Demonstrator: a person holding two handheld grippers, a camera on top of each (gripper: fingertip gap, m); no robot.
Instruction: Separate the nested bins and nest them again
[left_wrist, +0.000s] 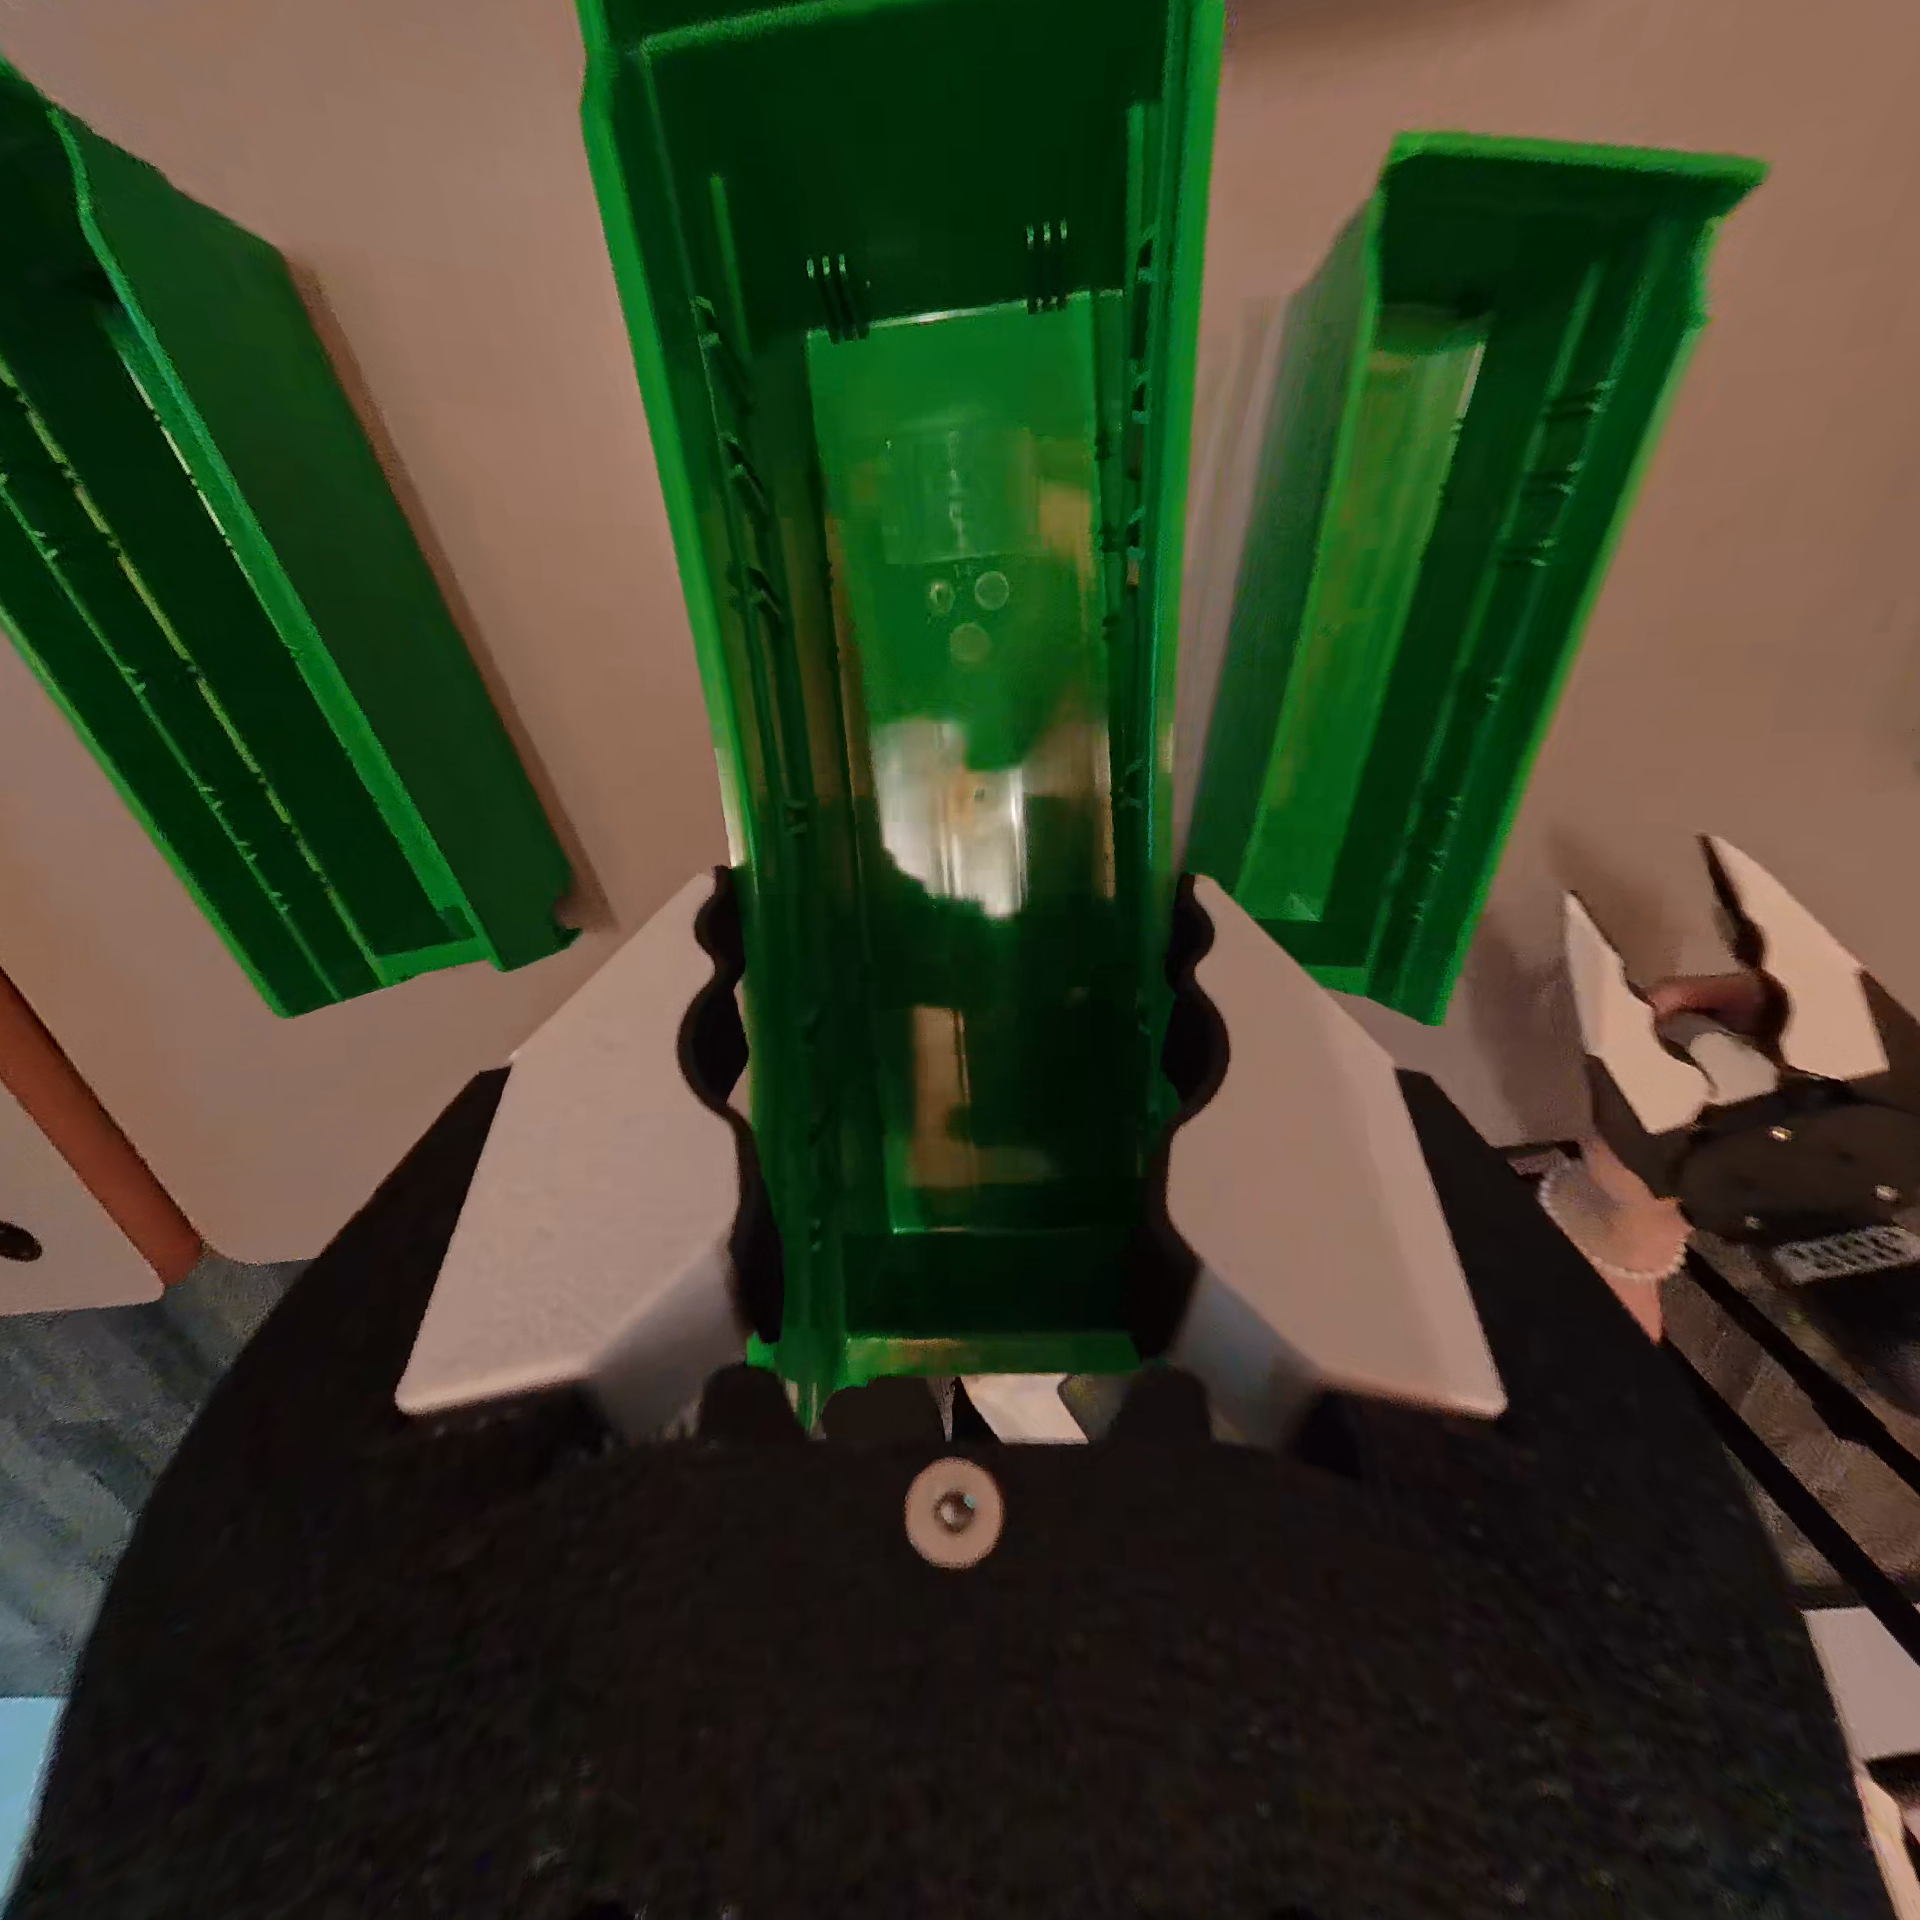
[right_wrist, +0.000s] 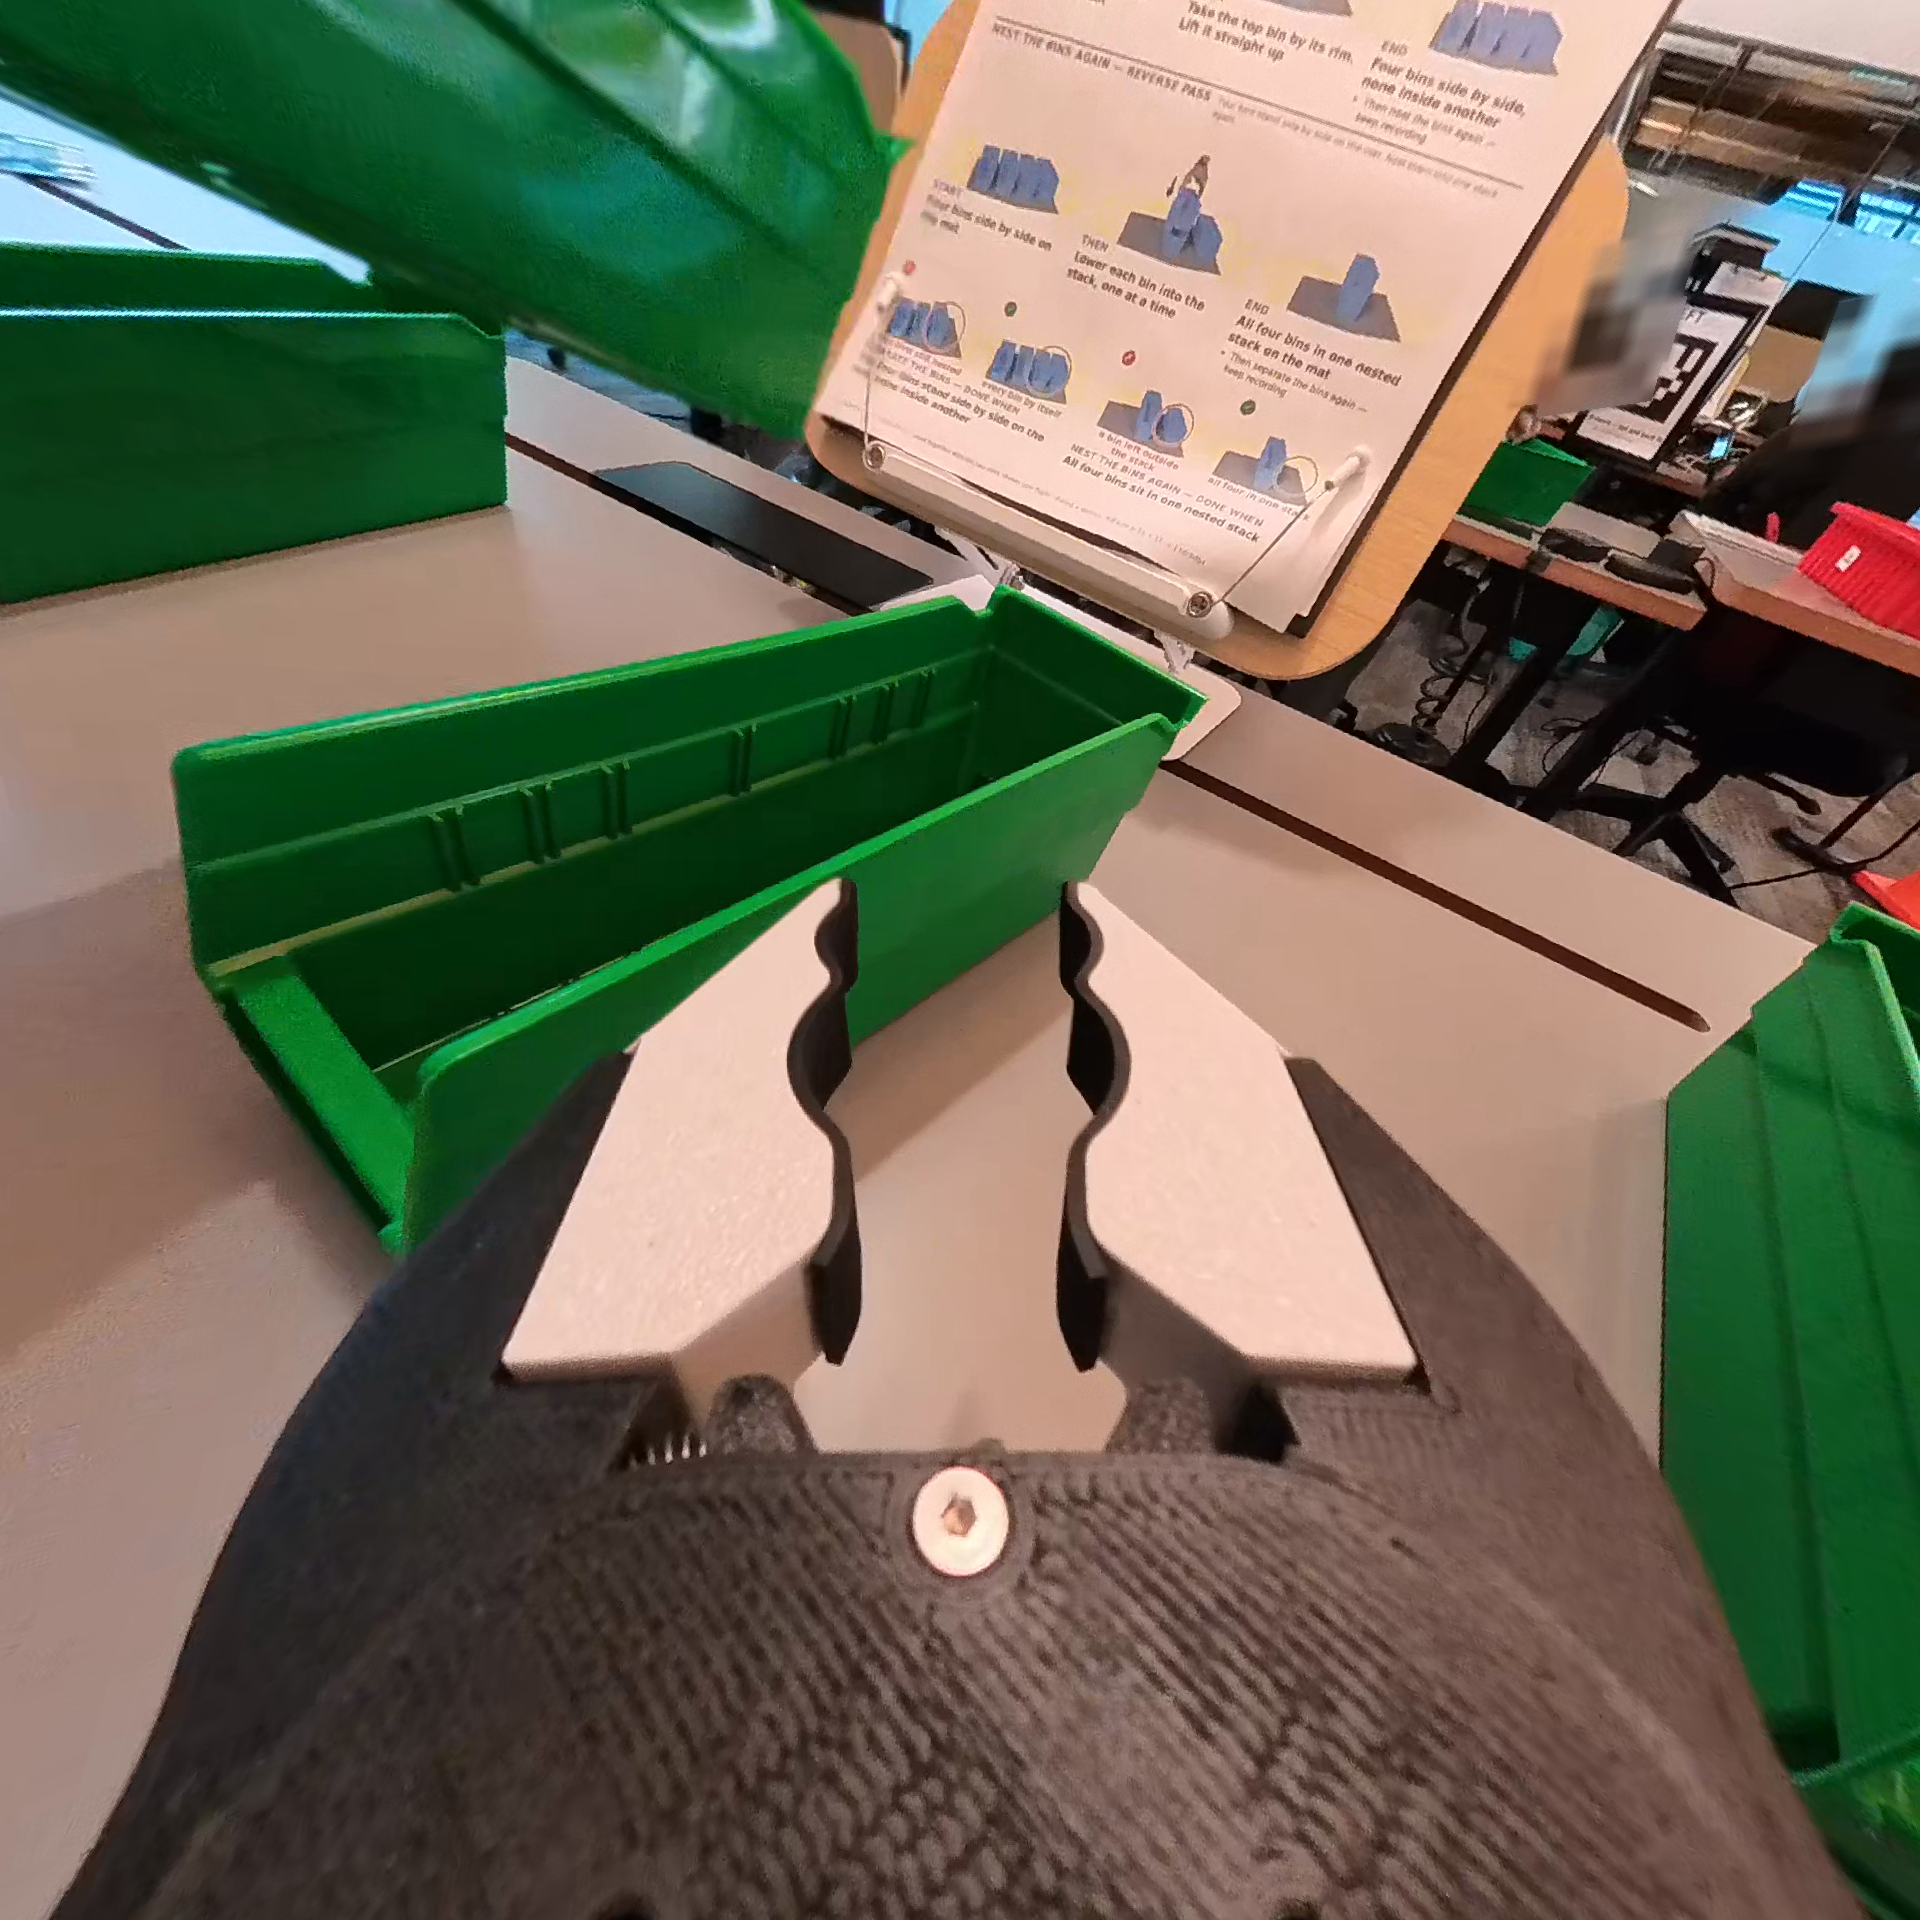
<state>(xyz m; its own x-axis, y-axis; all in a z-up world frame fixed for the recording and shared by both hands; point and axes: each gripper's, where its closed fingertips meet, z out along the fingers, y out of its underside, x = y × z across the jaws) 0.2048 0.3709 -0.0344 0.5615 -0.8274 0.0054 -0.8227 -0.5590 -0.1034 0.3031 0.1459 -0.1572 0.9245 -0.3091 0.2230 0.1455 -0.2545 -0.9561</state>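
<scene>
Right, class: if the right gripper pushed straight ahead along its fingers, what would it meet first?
Probably the bare table top. The right gripper is open and empty, and the single green bin lies just left of that line; its near wall might graze the left finger. Depth is unclear.

black textured gripper body, pale wavy-edged fingers, silver screw

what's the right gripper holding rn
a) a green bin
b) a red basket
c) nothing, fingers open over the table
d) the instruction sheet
c: in the right wrist view the right gripper has its fingers spread with only bare table between them, and the nearest green bin sits beside it, ungripped.
</scene>
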